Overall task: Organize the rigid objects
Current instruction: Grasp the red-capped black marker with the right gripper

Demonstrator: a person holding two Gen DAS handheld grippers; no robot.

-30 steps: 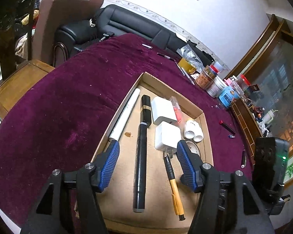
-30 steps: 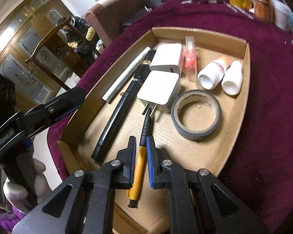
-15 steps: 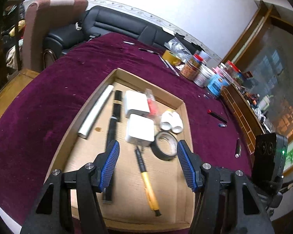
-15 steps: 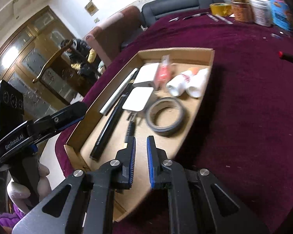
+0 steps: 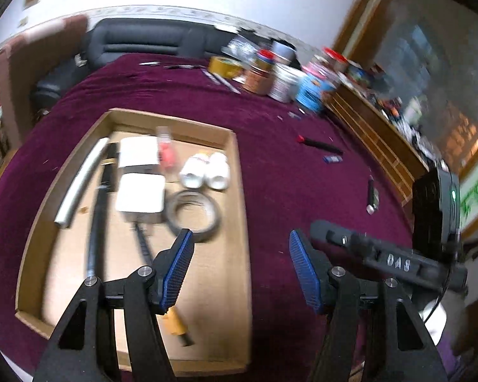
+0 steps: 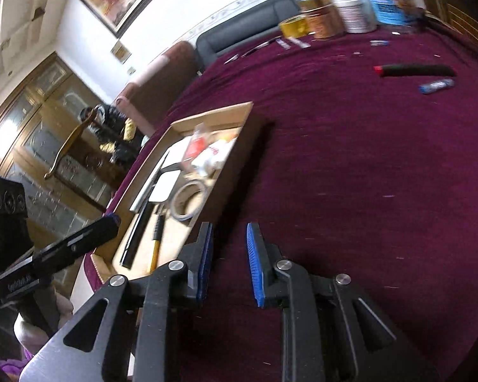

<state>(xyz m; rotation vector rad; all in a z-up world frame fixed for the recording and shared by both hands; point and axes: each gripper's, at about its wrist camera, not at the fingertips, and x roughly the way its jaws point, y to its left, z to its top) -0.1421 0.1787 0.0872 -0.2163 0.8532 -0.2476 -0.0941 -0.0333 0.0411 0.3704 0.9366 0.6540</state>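
Observation:
A cardboard tray (image 5: 239,197) lies on the purple cloth and also shows in the right wrist view (image 6: 229,149). It holds a yellow-and-black pen (image 5: 172,318), a long black pen (image 5: 95,222), a white tube (image 5: 79,184), two white chargers (image 5: 140,192), a tape roll (image 5: 192,213) and two white bottles (image 5: 207,172). My left gripper (image 5: 239,270) is open and empty over the tray's right edge. My right gripper (image 6: 229,264) is open and empty above the cloth, right of the tray. A black marker with a red tip (image 6: 414,70) and a small blue item (image 6: 436,86) lie loose on the cloth.
Jars, tubs and a yellow tape roll (image 5: 226,67) stand at the table's far edge with loose pens. A small dark pen (image 5: 371,194) lies near the right edge. A black sofa (image 5: 143,41) and a wooden cabinet (image 5: 382,133) stand beyond the table.
My right gripper let go of the yellow-and-black pen, opened, and swung right off the tray over the cloth. My left gripper shifted right across the tray, staying open.

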